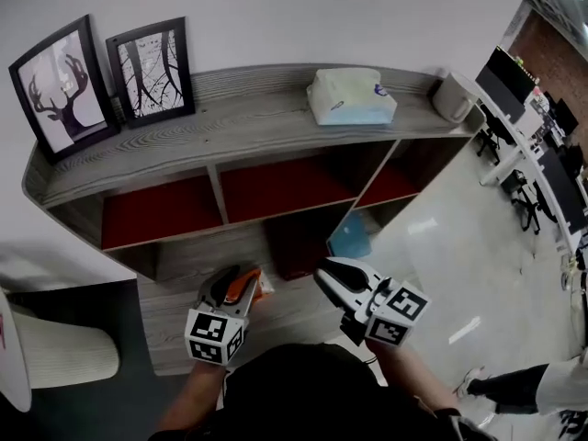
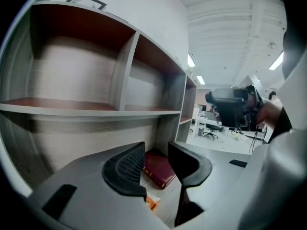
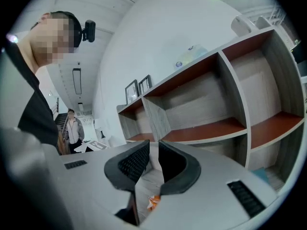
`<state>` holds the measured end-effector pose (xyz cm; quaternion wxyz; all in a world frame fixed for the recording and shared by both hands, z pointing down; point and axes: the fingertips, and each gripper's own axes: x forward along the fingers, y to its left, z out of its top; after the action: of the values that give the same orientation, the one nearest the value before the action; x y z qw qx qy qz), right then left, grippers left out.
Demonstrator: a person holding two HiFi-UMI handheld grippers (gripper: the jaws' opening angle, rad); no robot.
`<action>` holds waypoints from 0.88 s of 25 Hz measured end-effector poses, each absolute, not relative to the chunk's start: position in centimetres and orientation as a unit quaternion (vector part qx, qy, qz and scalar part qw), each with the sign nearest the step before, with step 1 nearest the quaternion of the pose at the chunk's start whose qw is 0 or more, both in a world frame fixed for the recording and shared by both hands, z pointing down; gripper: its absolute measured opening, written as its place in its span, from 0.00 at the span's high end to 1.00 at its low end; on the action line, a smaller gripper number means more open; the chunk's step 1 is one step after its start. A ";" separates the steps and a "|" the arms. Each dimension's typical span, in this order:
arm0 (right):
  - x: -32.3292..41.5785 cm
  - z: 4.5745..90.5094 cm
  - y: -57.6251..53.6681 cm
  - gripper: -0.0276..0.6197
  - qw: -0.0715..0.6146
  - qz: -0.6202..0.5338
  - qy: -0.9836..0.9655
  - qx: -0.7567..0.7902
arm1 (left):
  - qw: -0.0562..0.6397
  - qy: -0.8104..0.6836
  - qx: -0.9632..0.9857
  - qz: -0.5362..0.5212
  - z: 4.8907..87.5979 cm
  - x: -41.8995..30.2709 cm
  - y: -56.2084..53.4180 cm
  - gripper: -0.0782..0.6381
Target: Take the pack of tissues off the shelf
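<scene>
Just one tissue pack (image 1: pixel 351 96), two frames (image 1: pixel 152 70).

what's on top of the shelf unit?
Shelf top: deer picture frame and tree picture frame at left against the wall, pack of tissues right of middle, white rounded object at the right end. Behind the frames is hidden.

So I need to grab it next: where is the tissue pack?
In the head view the tissue pack lies on the shelf top, right of middle, between a picture frame and a white object at the right end.
</scene>
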<state>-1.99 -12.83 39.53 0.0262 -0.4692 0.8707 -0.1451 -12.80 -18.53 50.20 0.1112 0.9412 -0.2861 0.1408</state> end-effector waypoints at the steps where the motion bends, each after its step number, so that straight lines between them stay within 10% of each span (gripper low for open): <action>1: -1.7 39.3 -12.9 0.92 0.025 -0.142 0.873 -0.466 | 0.120 -0.283 0.942 0.134 49.4 -12.4 -18.3 0.67; 22: 5.1 28.8 -15.3 0.88 0.008 -0.022 0.906 -0.422 | 0.033 -0.260 0.964 0.055 35.8 -3.6 -16.5 0.85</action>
<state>5.13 -15.32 28.80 0.0083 -0.4223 0.9061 -0.0219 -3.57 -16.50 35.84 0.0326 0.9636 -0.2597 0.0548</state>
